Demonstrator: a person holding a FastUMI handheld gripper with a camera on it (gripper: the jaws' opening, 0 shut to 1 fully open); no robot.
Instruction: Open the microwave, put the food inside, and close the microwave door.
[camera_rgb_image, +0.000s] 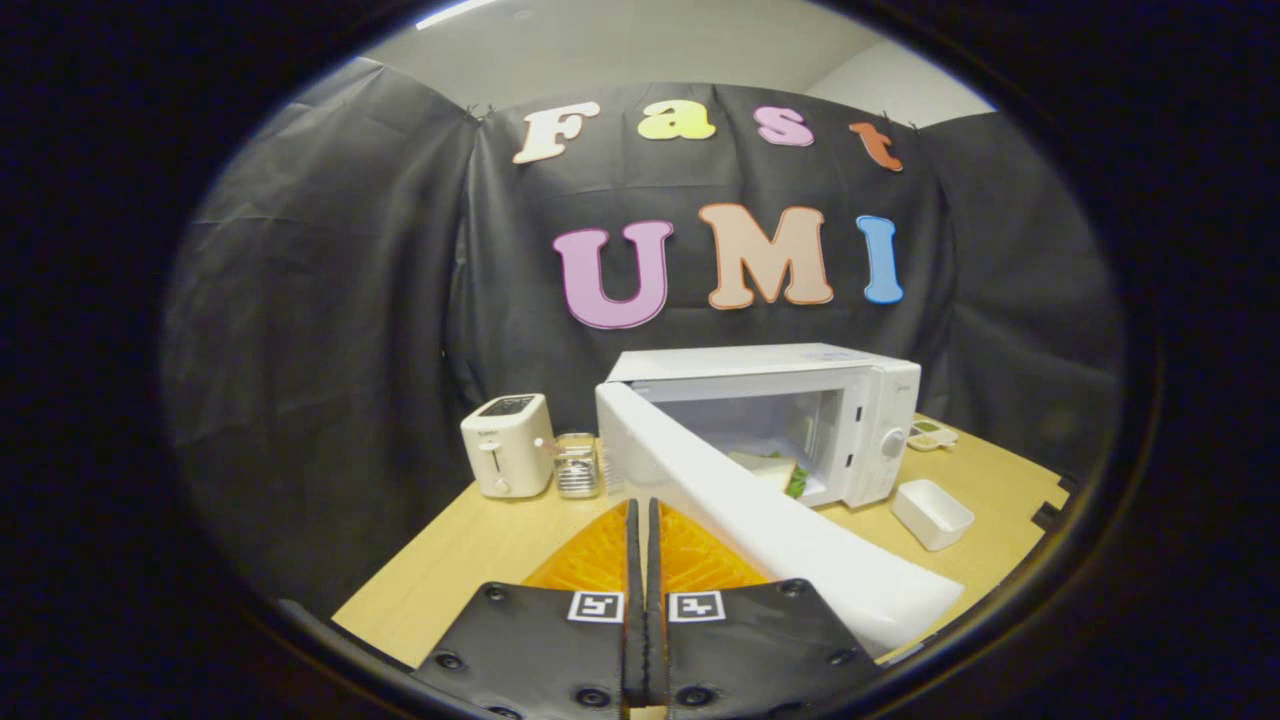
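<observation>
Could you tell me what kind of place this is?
Probably a staged kitchen corner in a recording booth. A white microwave with its door open, a white toaster and a small white rectangular dish stand on a light wooden table, with black cloth behind. The gripper is shut, empty.

the white microwave (775, 420) stands on the far part of the wooden table, its door (760, 510) swung wide open toward the near side, reaching past the right of the fingers. inside the lit cavity lies the food (772, 468), a pale sandwich with green leaf showing at its edge, resting flat on the floor of the cavity.
</observation>
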